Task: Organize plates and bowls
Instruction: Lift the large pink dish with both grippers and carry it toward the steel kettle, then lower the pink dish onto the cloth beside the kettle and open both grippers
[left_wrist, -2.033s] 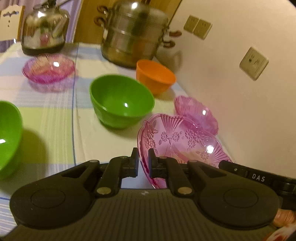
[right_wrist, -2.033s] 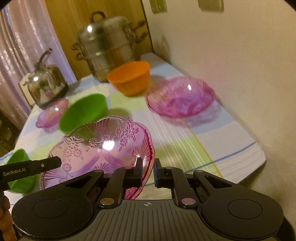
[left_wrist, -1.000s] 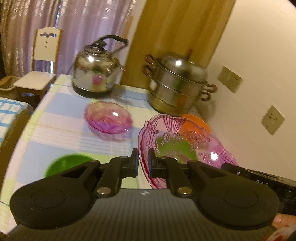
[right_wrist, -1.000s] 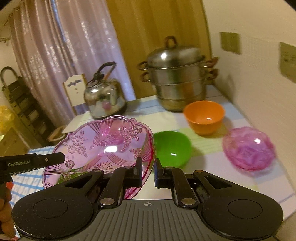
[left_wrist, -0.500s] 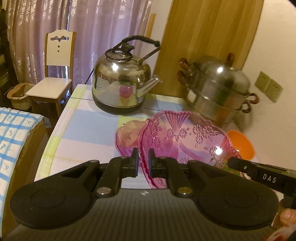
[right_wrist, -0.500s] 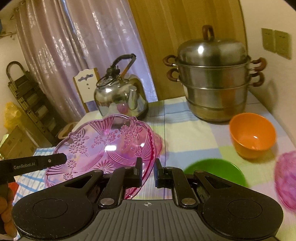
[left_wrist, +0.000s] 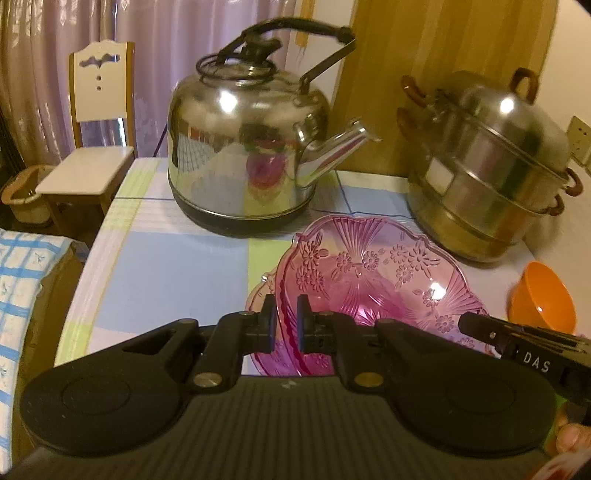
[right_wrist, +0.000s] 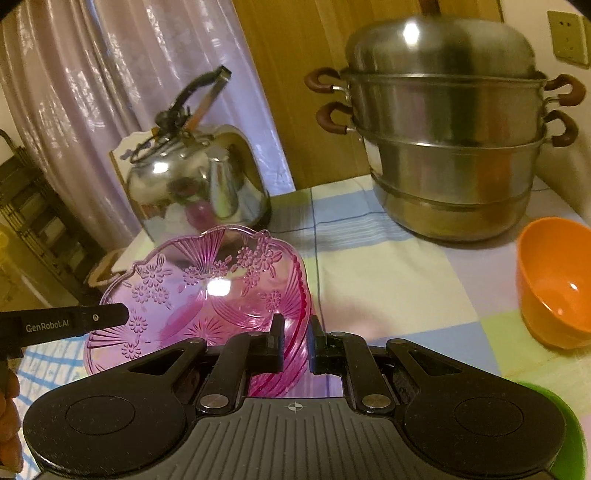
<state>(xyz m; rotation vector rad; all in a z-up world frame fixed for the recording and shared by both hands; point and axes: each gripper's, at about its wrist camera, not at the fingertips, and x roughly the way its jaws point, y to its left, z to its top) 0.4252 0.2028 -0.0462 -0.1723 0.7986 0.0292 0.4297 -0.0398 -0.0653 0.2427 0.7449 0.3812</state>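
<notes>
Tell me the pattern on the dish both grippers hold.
Pink dish, embossed flowers and fan ribs; clearest in right wrist view.

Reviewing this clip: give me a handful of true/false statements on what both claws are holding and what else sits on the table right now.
1. Both claws grip the same pink glass dish. True: the left claw and the right claw each pinch its rim.
2. The kettle lies on its side. False: it stands upright.
3. A second pink dish sits just under the held one. True.
4. The orange bowl is stacked inside the steamer pot. False: it sits on the tablecloth, apart from the lidded pot.
5. The right claw is wide open. False: it is shut on the rim.
</notes>
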